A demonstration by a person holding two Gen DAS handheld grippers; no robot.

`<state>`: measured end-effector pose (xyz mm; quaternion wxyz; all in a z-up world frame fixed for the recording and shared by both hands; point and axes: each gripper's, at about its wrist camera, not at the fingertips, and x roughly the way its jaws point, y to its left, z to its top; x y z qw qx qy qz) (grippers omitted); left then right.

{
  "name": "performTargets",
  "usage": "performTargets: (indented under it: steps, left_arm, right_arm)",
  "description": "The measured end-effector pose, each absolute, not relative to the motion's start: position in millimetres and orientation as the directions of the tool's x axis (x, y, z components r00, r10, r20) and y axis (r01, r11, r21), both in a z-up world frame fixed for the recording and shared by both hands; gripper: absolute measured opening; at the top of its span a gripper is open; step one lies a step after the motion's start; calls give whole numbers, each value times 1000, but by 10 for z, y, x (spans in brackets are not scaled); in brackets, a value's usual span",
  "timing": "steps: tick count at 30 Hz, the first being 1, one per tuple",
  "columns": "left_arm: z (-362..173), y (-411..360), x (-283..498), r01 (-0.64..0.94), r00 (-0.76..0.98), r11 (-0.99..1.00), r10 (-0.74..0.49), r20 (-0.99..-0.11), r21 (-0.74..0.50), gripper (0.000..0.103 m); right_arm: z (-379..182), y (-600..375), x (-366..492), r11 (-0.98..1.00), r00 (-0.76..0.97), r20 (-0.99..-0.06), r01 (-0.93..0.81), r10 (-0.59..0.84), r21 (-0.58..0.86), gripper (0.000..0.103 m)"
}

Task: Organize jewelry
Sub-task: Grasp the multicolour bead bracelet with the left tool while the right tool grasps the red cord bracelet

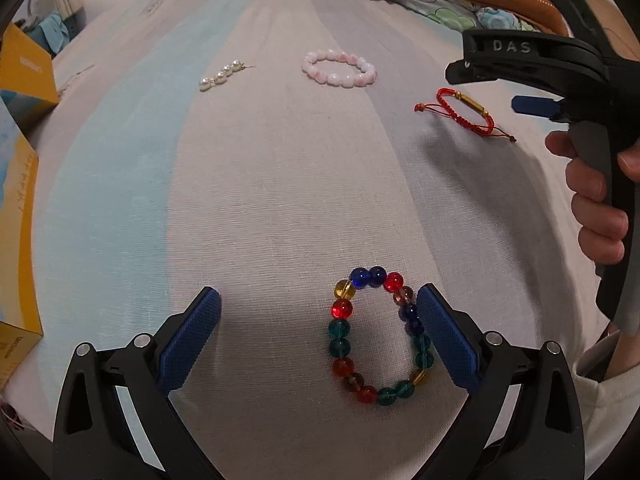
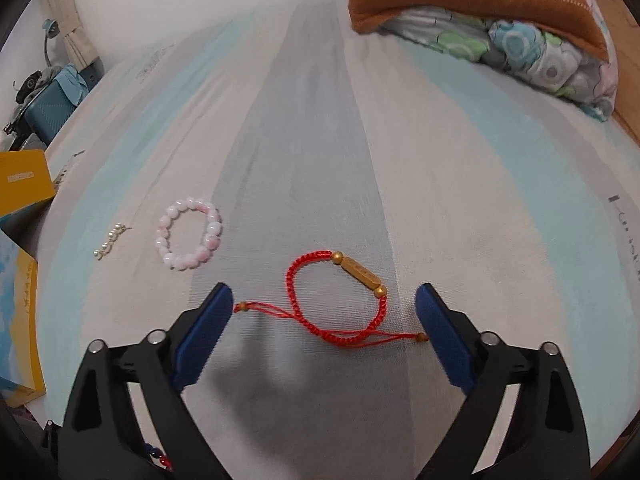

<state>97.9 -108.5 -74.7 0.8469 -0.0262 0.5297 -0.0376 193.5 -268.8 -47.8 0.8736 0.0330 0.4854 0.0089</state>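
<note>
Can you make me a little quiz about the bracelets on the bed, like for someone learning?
1. True or false: the multicoloured bead bracelet lies between the fingers of the left gripper.
2. Which piece lies between the fingers of the right gripper? A) pink bead bracelet B) red cord bracelet C) pearl piece
3. Fill in: the red cord bracelet carries a long ____-coloured bead.

Key:
1. True; it lies close against the right-hand finger.
2. B
3. gold
</note>
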Motion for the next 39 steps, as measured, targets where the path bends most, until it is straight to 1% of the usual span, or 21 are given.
performTargets:
  steps: [6,8,11,12,14,16,18,20,21,22,23,26,27,29,31,39]
  left_arm:
    - [-763,-1095,945,44,438,997,-80,-896,-68,92]
    - [-777,-1100,935,47,437,997,-71,-897,-56,89]
    - [-762,-1082,916,41,438,998,-65,-897,-53,80]
    - [-760,-1082,914,40,438,998,-62,-897,-50,76]
    - [-753,-1087,918,32,437,998,-61,-897,-53,69]
    - [-739,-1073,918,29,437,998,-61,-898,-54,59]
    - [-728,-1059,914,28,435,998,-67,-898,-60,53]
    - [-717,-1047,922,28,433,997,-73,-898,-67,46]
    - [-709,-1046,922,29,432,997,-72,-899,-66,38]
    - [-704,-1042,932,31,432,997,-71,-899,-64,33]
    - [-697,-1037,931,35,428,997,-78,-900,-69,31]
    - [-675,-1027,905,30,429,998,-63,-901,-56,18]
    - [-683,-1026,915,21,427,999,-40,-903,-35,10]
    - [-691,-999,905,23,426,998,-56,-903,-52,9]
    - [-682,-977,889,23,427,998,-70,-901,-67,9]
    - [-628,-944,876,29,427,996,-88,-900,-84,9]
  right_arm:
    - [-560,-2696,1987,995,506,-860,26,66,92,76]
    - [-574,-2747,2002,994,513,-857,54,54,95,69]
    - [-596,-2831,2030,990,511,-857,78,65,121,63]
    - [-615,-2859,2041,988,506,-860,86,71,132,62]
    - [-665,-2906,2061,984,489,-868,98,81,147,53]
    - [-689,-2924,2064,983,484,-872,106,79,148,48]
    - [-689,-2931,2067,983,486,-871,109,74,145,42]
    - [-702,-2933,2073,984,485,-872,108,71,140,33]
    - [-709,-2929,2073,985,484,-873,110,66,135,31]
    - [-720,-2927,2075,985,483,-874,111,63,132,26]
    - [-721,-2922,2074,986,482,-874,110,59,127,22]
    - [-719,-2921,2082,986,482,-874,108,59,126,15]
    - [-718,-2920,2085,986,482,-874,108,61,128,14]
    - [-713,-2923,2083,985,485,-873,112,59,129,10]
    - [-707,-2932,2074,984,490,-870,114,62,135,8]
    - [-617,-2908,2015,986,519,-853,101,62,134,8]
